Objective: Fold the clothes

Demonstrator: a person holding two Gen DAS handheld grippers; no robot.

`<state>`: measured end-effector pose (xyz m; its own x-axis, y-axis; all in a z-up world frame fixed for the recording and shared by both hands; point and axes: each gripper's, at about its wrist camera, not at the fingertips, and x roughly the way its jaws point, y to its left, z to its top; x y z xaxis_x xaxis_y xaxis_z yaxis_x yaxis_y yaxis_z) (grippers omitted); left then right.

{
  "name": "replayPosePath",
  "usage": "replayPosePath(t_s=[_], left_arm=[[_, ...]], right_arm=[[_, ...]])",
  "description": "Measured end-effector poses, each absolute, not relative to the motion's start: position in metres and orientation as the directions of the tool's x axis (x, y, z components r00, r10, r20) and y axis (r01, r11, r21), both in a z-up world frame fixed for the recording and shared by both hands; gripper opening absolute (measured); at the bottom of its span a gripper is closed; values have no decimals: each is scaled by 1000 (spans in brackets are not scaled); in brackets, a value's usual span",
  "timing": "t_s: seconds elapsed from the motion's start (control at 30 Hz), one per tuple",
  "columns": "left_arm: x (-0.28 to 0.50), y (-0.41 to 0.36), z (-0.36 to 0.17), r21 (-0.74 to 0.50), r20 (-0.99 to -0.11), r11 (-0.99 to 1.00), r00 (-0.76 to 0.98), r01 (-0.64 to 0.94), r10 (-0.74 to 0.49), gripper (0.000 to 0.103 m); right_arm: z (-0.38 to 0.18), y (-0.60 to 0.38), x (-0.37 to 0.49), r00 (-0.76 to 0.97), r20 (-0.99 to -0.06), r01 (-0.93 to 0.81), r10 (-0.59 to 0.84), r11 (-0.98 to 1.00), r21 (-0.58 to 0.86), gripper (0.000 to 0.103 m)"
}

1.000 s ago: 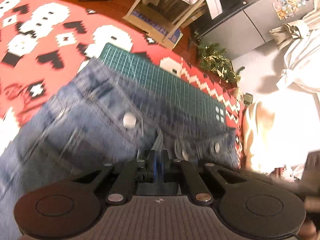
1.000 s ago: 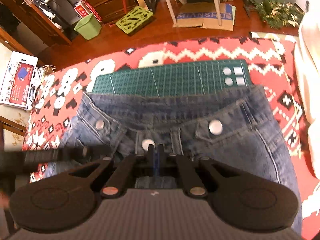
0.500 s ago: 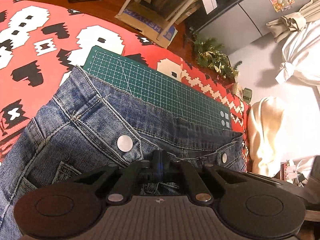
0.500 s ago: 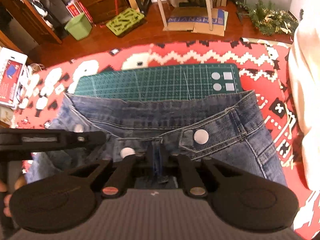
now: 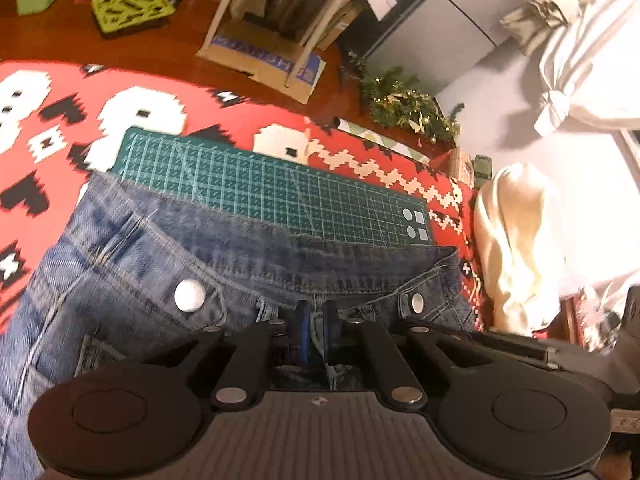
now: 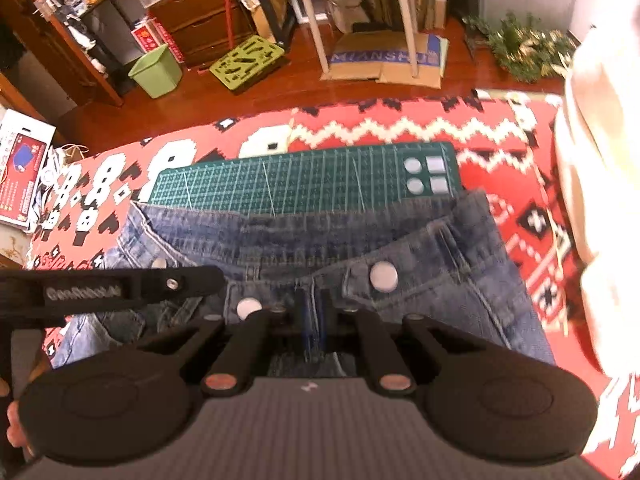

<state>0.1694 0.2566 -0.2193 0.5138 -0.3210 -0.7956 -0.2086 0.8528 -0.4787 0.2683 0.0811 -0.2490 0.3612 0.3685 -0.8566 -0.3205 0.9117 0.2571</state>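
Jeans (image 6: 420,248) lie waistband toward the green cutting mat (image 6: 312,180), legs toward camera.

Faded blue denim jeans (image 6: 420,248) w/ silver-white snap buttons (image 6: 383,276) & lighter stitching. Dark green cutting mat (image 6: 304,180) w/ pale grid lines, grey circles & squares in one corner. Rug (image 6: 500,140): red w/ white zigzags & black-white blocky motifs; lime-green bin (image 6: 156,72) on red-brown wood floor.
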Motion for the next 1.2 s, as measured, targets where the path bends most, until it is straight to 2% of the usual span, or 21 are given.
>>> replayPosePath(t_s=[0.17, 0.27, 0.47, 0.73, 0.9, 1.2], left_arm=[[198, 255, -231, -441, -812, 878, 501, -187, -301, 4], [212, 258, -237, -426, -821, 886, 489, -181, -295, 1], [219, 265, -239, -445, -811, 881, 489, -161, -321, 2], [227, 267, -223, -450, -799, 872, 522, -190, -299, 5], [216, 267, -209, -366, -815, 922, 522, -127, -252, 5], [191, 279, -224, -329, -842, 926, 501, -182, -201, 6]], right_arm=[[-261, 106, 291, 352, -853, -405, 386, 884, 233, 6], [-267, 117, 302, 357, -853, -421, 380, 881, 217, 3], [-269, 125, 316, 365, -845, -443, 390, 871, 210, 0], [-251, 92, 316, 415, -846, -360, 334, 915, 184, 2], [-259, 77, 313, 394, -869, -363, 300, 919, 152, 2], [-266, 77, 327, 432, -852, -349, 296, 926, 144, 0]])
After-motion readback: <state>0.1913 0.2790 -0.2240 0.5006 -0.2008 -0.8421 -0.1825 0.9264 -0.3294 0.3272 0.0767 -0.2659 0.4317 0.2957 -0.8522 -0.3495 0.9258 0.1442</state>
